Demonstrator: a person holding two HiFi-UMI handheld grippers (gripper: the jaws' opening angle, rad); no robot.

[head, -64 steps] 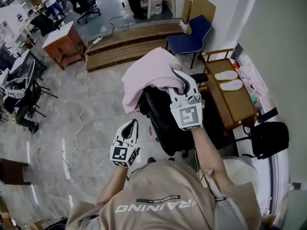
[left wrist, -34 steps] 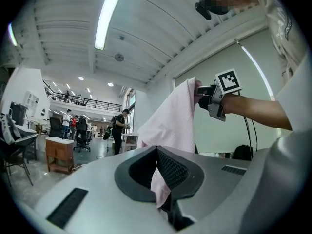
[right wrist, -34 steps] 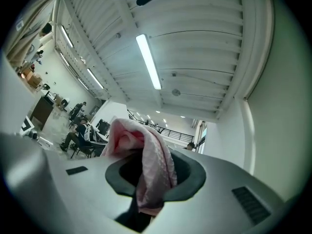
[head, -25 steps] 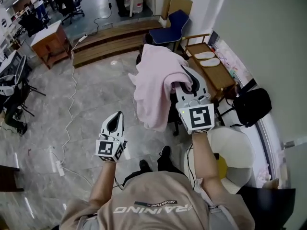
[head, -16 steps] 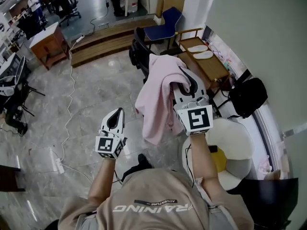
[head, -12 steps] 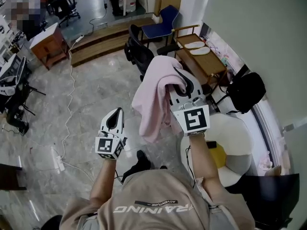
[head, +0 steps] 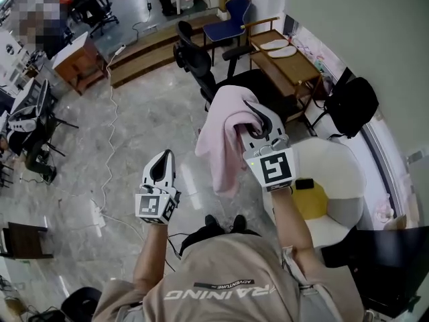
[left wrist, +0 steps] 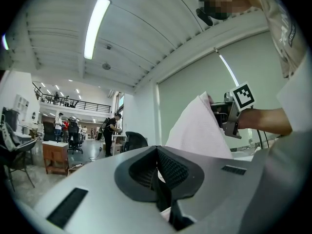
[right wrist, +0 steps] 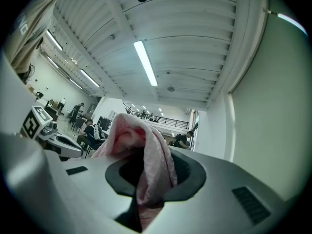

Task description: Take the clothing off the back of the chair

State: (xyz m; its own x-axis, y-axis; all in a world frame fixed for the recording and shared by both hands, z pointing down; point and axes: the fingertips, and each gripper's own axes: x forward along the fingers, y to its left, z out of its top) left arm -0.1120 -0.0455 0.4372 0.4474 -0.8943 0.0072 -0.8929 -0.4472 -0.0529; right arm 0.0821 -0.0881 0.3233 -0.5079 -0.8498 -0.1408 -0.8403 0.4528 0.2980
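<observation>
A pink garment (head: 226, 138) hangs free in the air from my right gripper (head: 260, 121), which is shut on a bunched fold near the top of the cloth. In the right gripper view the pink garment (right wrist: 146, 165) fills the gap of the right gripper (right wrist: 145, 199) and spills over its top. The black office chair (head: 192, 58) stands farther off, its back bare. My left gripper (head: 161, 168) hovers to the left of the cloth, shut and empty. In the left gripper view the left gripper (left wrist: 160, 182) points level, with the pink garment (left wrist: 197, 130) and my right hand beyond it.
A white round armchair (head: 338, 163) holding a yellow cushion (head: 312, 200) sits just right of my right arm. Behind it are a wooden bench (head: 288, 62), a blue chair (head: 228, 11) and a black bag (head: 353, 106). A cable (head: 110, 136) trails over the marble floor at left.
The garment has come off the chair back and travels with my right gripper away from the chair, which now lies farther up the view. My left gripper moved along, still shut.
</observation>
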